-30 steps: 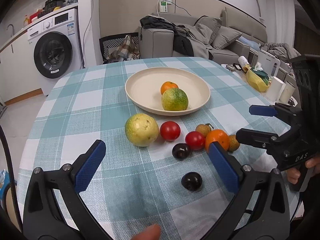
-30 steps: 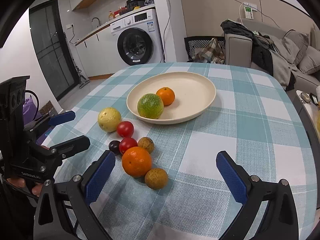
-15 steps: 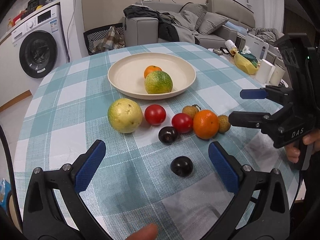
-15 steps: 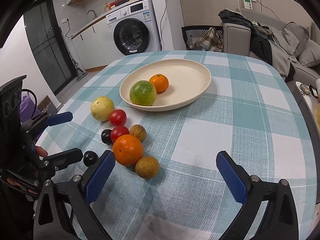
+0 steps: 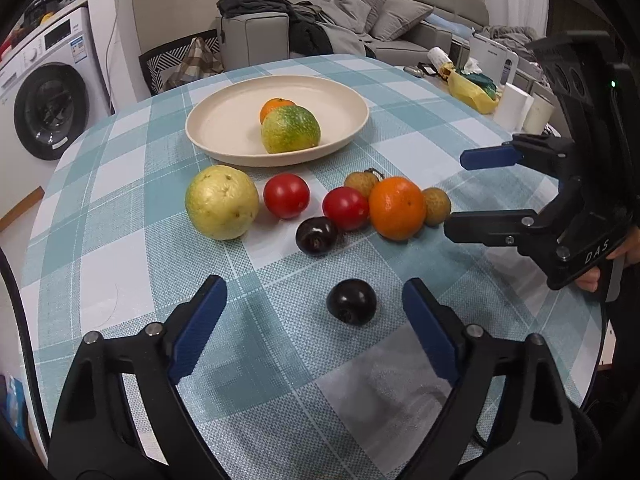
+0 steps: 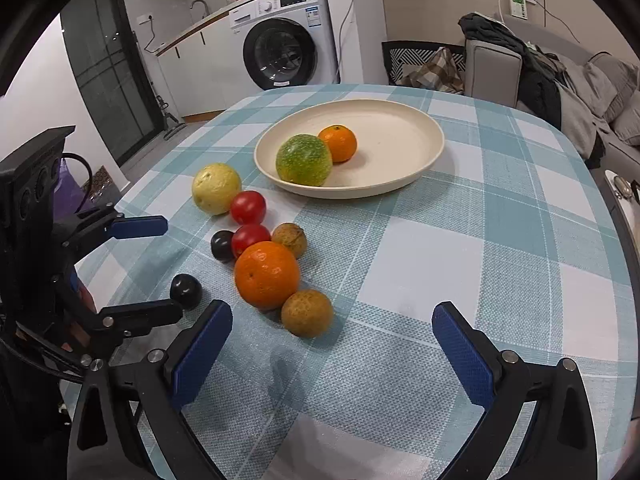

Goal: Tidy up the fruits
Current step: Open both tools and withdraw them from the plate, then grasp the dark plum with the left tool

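Observation:
A cream plate holds a green fruit and a small orange. On the checked cloth lie a yellow fruit, two tomatoes, a big orange, two brown fruits and two dark plums. My left gripper is open, just short of the nearer plum. My right gripper is open and empty, close behind the nearer brown fruit.
The round table's edge runs close on the left and on the right. A washing machine and a sofa stand beyond it. A side shelf with a yellow bag sits at the right.
My left gripper has moved forward and down toward the nearer dark plum. My right gripper has moved forward toward the big orange and the brown fruit. Both stay open.

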### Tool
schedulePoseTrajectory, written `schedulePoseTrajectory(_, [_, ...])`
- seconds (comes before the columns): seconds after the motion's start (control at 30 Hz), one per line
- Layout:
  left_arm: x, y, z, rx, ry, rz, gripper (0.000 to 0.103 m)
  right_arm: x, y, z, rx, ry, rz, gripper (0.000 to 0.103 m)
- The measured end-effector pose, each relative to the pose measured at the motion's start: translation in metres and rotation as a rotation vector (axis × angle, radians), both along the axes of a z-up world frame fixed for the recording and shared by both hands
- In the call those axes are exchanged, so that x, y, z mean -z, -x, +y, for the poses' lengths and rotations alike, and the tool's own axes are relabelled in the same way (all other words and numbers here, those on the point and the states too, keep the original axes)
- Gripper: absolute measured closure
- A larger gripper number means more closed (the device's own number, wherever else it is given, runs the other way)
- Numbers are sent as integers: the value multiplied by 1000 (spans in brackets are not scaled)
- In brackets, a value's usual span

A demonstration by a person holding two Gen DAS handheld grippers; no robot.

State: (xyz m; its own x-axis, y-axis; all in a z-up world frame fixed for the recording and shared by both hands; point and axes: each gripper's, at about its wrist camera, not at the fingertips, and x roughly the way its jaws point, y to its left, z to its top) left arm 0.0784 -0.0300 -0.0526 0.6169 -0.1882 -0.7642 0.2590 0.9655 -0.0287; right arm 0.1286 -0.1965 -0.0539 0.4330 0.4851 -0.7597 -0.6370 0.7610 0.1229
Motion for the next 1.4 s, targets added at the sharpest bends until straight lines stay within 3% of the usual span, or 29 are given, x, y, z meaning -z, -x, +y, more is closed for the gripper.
schedulePoseTrajectory(0.1, [3, 2, -5, 23, -20, 9, 20, 2, 2, 3, -19, 15, -10, 3])
schedulePoseTrajectory(0.27, [9, 3, -12, 56, -37, 28, 32, 5, 4, 7, -47, 29, -2, 21])
schedulePoseTrajectory(0.4, [12, 5, -13, 72, -32, 36, 41, 6, 4, 8, -61, 24, -2, 26])
schedulePoseTrajectory(0.67, [12, 8, -12, 99, 0, 42, 55, 10, 6, 9, -73, 18, 5, 46])
schedulePoseTrajectory(0.87, [11, 10, -13, 119, 7, 34, 68, 11, 6, 10, -73, 16, 4, 50])
schedulePoseTrajectory(0.93, [10, 10, -12, 118, 14, 33, 78, 11, 6, 10, -74, 18, 5, 50])
schedulePoseTrajectory(1.2, [6, 9, -8, 107, 37, 14, 79, 12, 6, 10, -76, 19, 0, 50])
schedulePoseTrajectory(1.4, [2, 8, -3, 87, 50, -1, 79, 12, 5, 10, -72, 17, -5, 59])
